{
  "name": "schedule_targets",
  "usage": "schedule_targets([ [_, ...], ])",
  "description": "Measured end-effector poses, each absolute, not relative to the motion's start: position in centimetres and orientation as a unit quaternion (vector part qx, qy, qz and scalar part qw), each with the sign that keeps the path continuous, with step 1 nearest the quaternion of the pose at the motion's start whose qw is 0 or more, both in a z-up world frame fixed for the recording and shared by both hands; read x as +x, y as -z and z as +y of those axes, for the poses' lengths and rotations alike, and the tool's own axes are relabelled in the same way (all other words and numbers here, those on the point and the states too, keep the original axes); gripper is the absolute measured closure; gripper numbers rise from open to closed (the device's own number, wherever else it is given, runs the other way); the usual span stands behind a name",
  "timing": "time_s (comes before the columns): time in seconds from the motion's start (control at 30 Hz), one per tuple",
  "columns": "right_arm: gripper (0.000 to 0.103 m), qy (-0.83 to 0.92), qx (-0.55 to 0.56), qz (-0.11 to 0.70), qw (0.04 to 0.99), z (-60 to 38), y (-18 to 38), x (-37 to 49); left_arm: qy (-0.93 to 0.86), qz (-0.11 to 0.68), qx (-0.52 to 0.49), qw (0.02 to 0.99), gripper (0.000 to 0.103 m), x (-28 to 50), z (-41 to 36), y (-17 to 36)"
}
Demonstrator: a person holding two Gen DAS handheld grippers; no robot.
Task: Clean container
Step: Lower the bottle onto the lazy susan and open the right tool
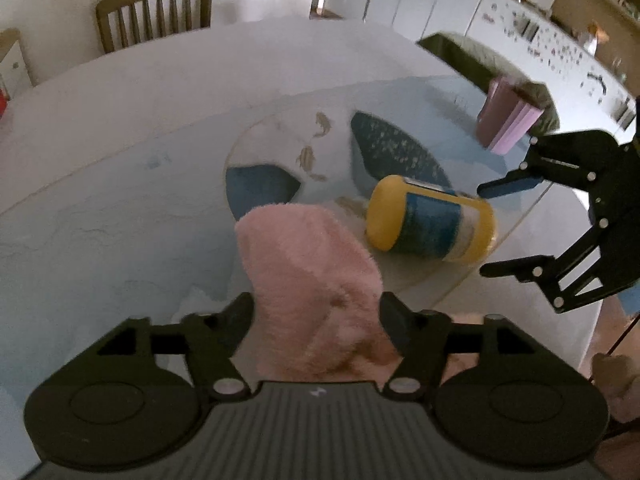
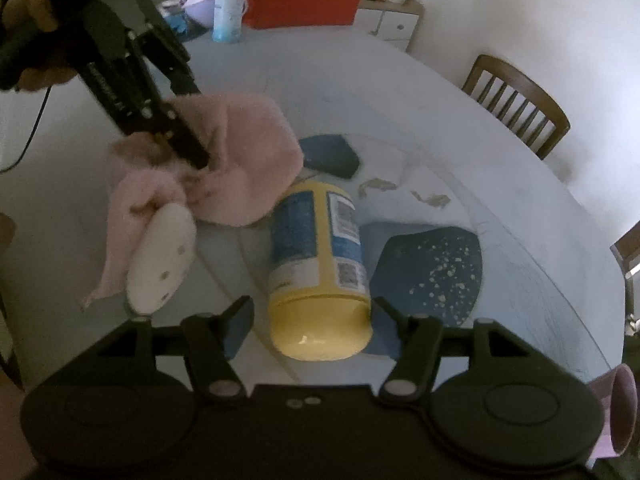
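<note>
We see our left gripper (image 2: 196,156) & right gripper (image 1: 486,230): matte black linkage arms, silver screws, blue finger pads.

Both views are dim, with muted colour. Fisheye distortion bends the table (image 1: 120,128) edge and darkens the corners. Motion blur softens the pink cloth (image 1: 312,272) and background. A small glare spot marks the yellow lid (image 2: 320,336).
</note>
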State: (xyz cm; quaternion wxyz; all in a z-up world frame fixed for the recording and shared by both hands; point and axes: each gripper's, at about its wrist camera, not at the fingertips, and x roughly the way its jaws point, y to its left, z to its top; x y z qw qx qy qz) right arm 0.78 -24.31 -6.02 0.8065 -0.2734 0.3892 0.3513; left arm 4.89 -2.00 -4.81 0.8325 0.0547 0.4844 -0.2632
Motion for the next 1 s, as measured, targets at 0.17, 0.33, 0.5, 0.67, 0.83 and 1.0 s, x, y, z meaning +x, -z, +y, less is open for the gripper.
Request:
schedule_targets([
  [0.17, 0.036, -0.331, -0.223, 0.393, 0.829, -25.0, 4.4, 0.6, 0.250, 0.467, 0.033, 0.847, 0.028, 3.6, -1.8, 3.4],
  [0.33, 0.035, -0.310, -0.135, 0.395, 0.854, -25.5, 2.6, 0.1, 0.237, 0.444, 0.010, 0.864, 0.023, 1.7, -2.3, 2.2],
  [0.5, 0.034, -0.269, -0.062, 0.384, 0.881, -25.9, 1.1, -1.4, 0.233, 0.432, -0.027, 0.871, 0.020, 0.2, -2.7, 1.6],
  [0.67, 0.033, -0.238, -0.017, 0.378, 0.894, -26.1, 0.5, -2.5, 0.232, 0.422, -0.012, 0.876, 0.008, -0.8, -3.4, 1.5],
  [0.83, 0.032, -0.226, 0.005, 0.382, 0.896, -26.2, 0.6, -2.6, 0.221, 0.417, -0.028, 0.881, 0.000, -1.2, -3.0, 1.4],
  [1.0, 0.032, -0.218, 0.010, 0.386, 0.896, -26.3, 0.8, -2.7, 0.203, 0.415, -0.015, 0.887, 0.000, -1.6, -3.2, 1.2],
])
